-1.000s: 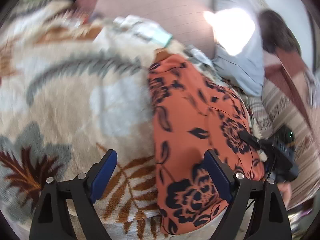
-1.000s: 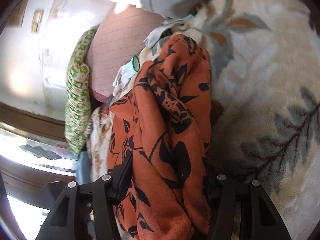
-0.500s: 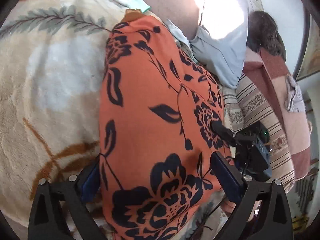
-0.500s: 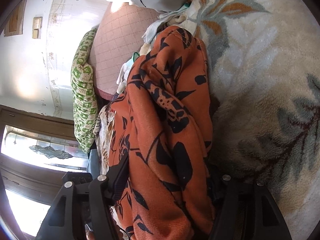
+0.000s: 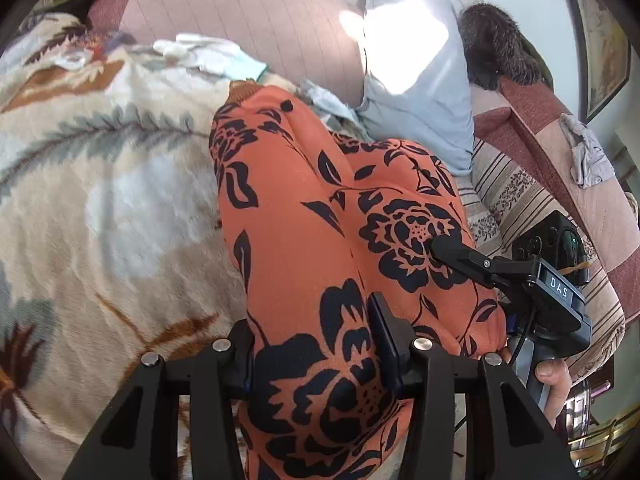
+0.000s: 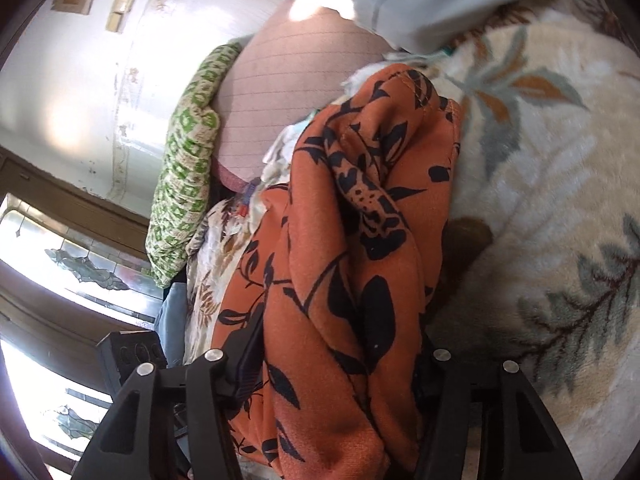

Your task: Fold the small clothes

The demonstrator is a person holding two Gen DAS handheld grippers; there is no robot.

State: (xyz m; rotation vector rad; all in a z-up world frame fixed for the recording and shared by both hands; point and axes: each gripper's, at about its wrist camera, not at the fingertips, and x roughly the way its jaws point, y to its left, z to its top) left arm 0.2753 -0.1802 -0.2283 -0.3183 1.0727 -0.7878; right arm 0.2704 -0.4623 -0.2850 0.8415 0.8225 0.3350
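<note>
Here, in the left wrist view, the left gripper (image 5: 316, 344) has its jaws closing on a fold of the orange garment (image 5: 320, 216); both pads press into the cloth, which bulges up between them. The garment, orange with black flowers and leaves, lies bunched in a long ridge on the blanket (image 5: 100, 200), a cream fleece with grey and brown leaf prints, running from the jaws away toward a pink cushion (image 5: 256, 12). Beside its far end sit some small white clothes (image 5: 208, 54), and a pale blue pillow (image 5: 416, 92) leans just past it at right. At the right edge the right gripper (image 5: 444, 250) reaches in from the side, one finger tip touching the garment; a hand (image 5: 554, 380) grips its handle below. In the right wrist view, the right gripper (image 6: 340, 356) straddles a thick gathered roll of the same garment (image 6: 360, 240). Its jaws are closing and about half apart, with the cloth filling the gap and pressed against both fingers. The roll rises from the jaws toward the cushion (image 6: 288, 92), with the blanket (image 6: 540, 160) to its right and a green patterned pillow (image 6: 188, 168) standing on edge at left, near a wall and bright window glass.
</note>
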